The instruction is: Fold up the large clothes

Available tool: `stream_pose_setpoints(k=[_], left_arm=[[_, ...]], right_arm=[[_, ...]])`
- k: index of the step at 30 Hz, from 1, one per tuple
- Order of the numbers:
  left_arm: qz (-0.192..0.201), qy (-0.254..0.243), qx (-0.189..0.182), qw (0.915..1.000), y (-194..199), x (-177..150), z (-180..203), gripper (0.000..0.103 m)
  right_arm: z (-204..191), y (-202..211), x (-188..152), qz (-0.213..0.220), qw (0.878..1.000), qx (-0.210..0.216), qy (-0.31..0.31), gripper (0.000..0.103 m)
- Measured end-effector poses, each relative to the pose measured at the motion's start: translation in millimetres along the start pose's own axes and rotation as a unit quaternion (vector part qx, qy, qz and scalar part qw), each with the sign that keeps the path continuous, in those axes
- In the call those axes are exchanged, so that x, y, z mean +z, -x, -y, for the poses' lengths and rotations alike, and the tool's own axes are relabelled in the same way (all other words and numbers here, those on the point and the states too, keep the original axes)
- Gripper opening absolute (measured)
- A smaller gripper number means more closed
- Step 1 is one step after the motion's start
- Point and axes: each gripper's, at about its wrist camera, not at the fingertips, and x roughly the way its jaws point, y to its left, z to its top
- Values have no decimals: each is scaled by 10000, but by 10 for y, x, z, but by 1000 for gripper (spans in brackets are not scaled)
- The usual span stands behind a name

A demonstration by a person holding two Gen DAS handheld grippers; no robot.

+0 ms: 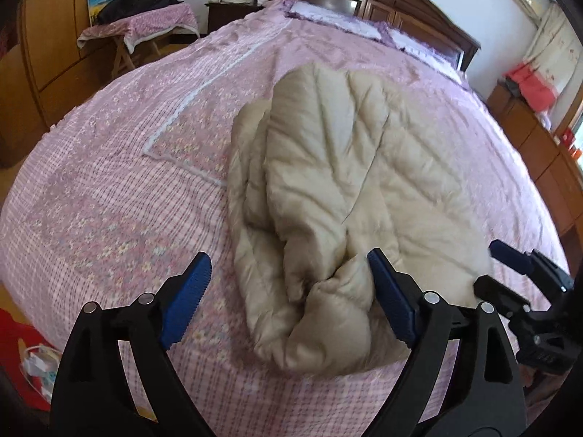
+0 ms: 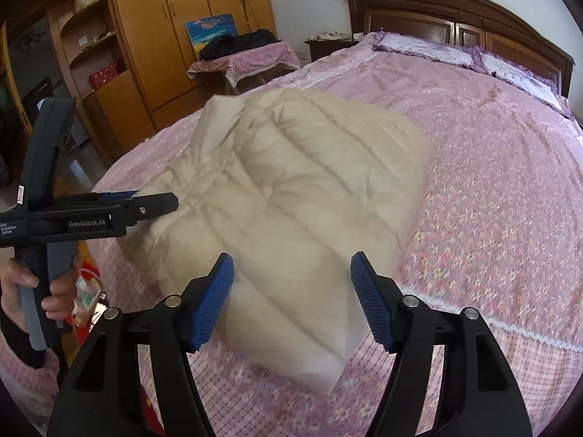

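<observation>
Beige quilted coat point(image 1: 328, 189) lies folded mid-frame on pink bedspread point(image 1: 109, 200), long axis running toward headboard point(image 1: 382, 3). Left gripper point(image 1: 288, 298) gapes, empty, nearest its lower bunched end. Right gripper point(image 2: 291, 298) likewise wide, holding nothing.

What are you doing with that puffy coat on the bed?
A person is folding a beige quilted down jacket on a bed with a pink floral bedspread. They hold a hand-held gripper in each hand. The jacket lies folded into a compact bundle near the foot of the bed. The left hand-held gripper is open just above the jacket's near end, gripping nothing. The right hand-held gripper is also open over the jacket, holding nothing.
</observation>
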Motion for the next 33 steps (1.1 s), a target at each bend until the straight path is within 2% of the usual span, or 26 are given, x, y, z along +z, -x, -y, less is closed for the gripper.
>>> stream_pose_setpoints(k=[10, 14, 16, 18, 22, 29, 33], left_arm=[[-403, 145, 171, 9989, -266, -169, -137, 97], [-163, 172, -17, 9997, -143, -82, -119, 97], [-37, 145, -237, 9996, -74, -12, -92, 97], [-30, 155, -370, 9992, -80, 54, -84, 97], [-262, 201, -189, 9993, -257, 181, -61, 98], [-470, 471, -404, 9970, -480, 201, -106, 100], [-687, 1124, -1015, 9861, -605, 136, -288, 100]], right_arm=[[-6, -197, -169, -141, 9995, 278, -63, 67], [51, -86, -91, -73, 9993, 332, -178, 67], [112, -9, -41, 3, 9990, 362, -264, 67], [200, 61, 19, 131, 9989, 287, -339, 74], [479, 72, 84, 275, 9957, 214, -858, 82], [902, -352, 105, -268, 9770, 934, -1897, 83], [954, -543, 88, -392, 9648, 1347, -2226, 88]])
